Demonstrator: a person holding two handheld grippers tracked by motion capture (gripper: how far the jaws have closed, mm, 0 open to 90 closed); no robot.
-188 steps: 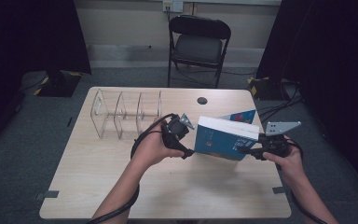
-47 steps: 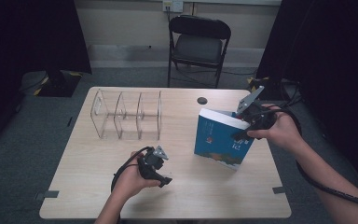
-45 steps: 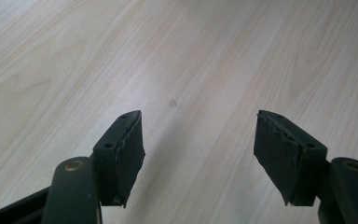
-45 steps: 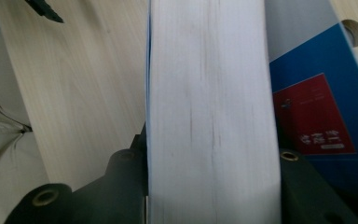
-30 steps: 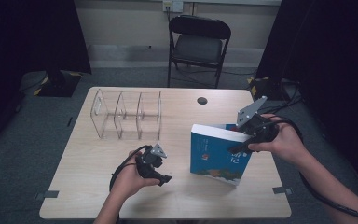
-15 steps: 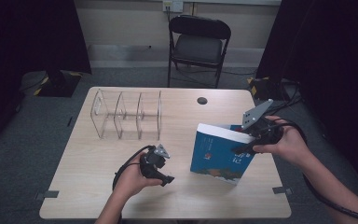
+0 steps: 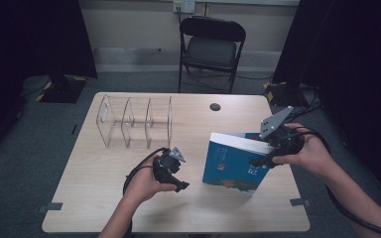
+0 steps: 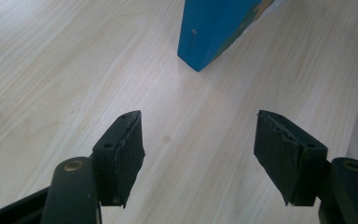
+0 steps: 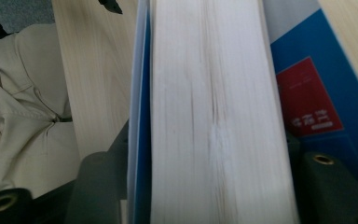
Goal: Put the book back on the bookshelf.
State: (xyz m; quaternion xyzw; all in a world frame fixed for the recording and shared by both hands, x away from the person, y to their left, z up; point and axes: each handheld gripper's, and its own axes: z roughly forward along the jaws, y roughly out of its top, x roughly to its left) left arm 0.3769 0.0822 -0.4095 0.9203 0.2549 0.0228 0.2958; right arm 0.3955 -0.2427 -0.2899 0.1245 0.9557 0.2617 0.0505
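A thick blue-covered book (image 7: 235,166) stands tilted on the table's right half, white page edge up. Its top edge sits between the jaws of my right gripper (image 7: 264,154). Those jaws have just been opening and now stand a little off the covers. In the right gripper view the page block (image 9: 214,116) runs up between both jaws. A second blue book with a red patch (image 9: 307,102) lies behind it. My left gripper (image 7: 182,171) hovers low over the bare wood left of the book, open and empty (image 8: 198,144), facing the book's lower corner (image 8: 214,28).
A clear acrylic divider rack (image 7: 136,121) stands at the table's back left. A small black disc (image 7: 215,106) lies near the far edge. A black folding chair (image 7: 211,47) is beyond the wooden table (image 7: 94,198). Dark curtains flank both sides.
The right hand has shifted slightly right and its top plate has tipped flatter; the book leans a little differently. The left hand has stayed where it was.
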